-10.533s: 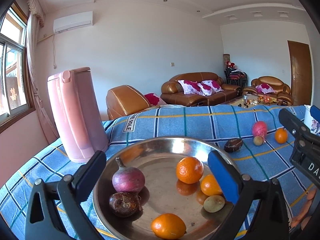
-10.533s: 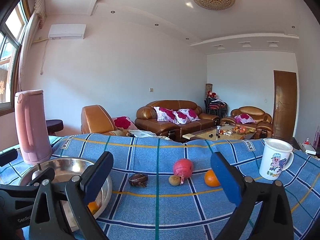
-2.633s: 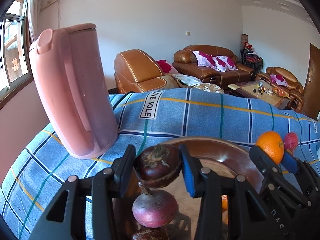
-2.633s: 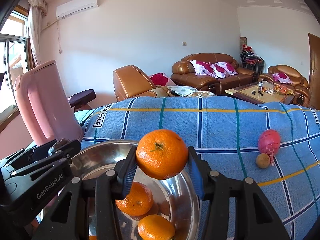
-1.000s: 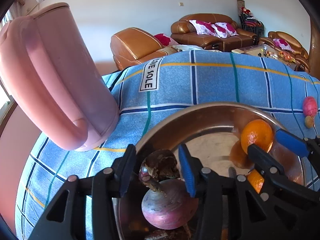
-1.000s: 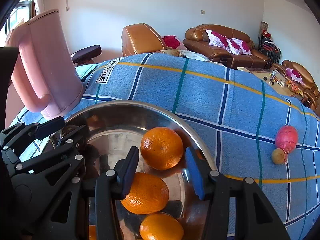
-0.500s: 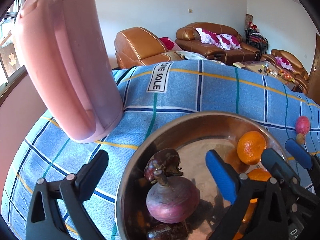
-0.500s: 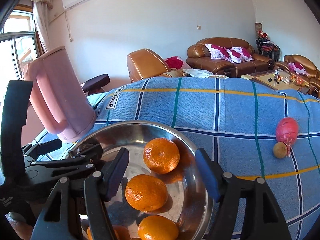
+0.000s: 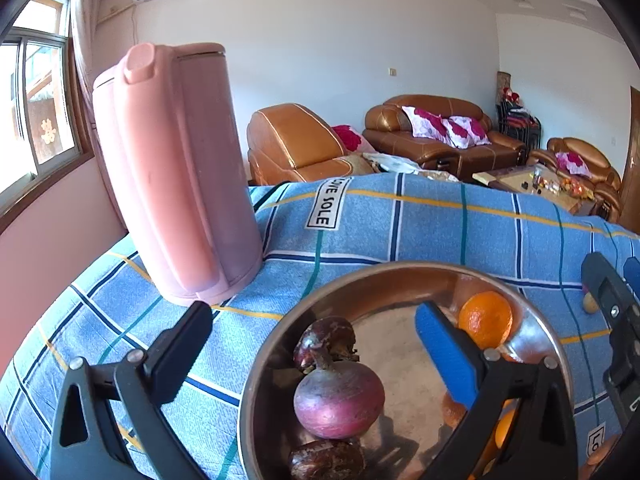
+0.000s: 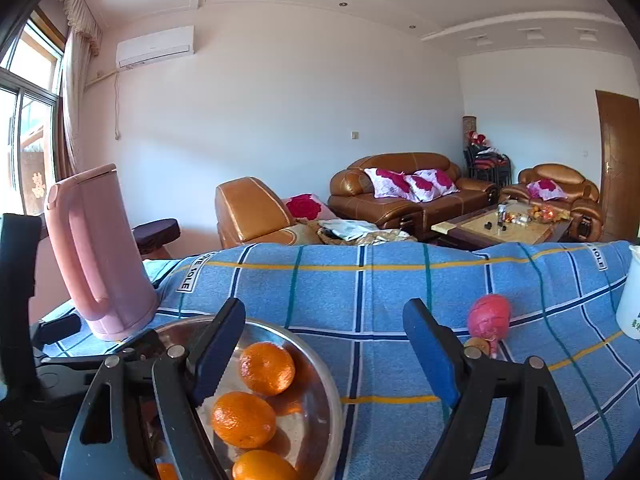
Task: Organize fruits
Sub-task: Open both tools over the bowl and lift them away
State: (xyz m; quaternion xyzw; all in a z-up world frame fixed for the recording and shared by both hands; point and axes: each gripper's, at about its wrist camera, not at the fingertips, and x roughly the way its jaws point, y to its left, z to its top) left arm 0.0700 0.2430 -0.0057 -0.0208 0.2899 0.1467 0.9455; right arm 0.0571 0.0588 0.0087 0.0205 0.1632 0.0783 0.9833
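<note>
Left wrist view: your left gripper gapes over the bowl; only your right gripper's camera, jaws spread too, shows the pink fruit ahead.

The left gripper hangs with its fingers spread wide and nothing between them. The right gripper is likewise spread wide and empty, one dark finger to the left, one blue-padded finger to the right, both angled forward.

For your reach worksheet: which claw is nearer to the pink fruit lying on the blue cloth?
Right. The right claw is open just short of the pink fruit, which sits beside its right finger. The left claw hangs over the steel bowl, farther away.
</note>
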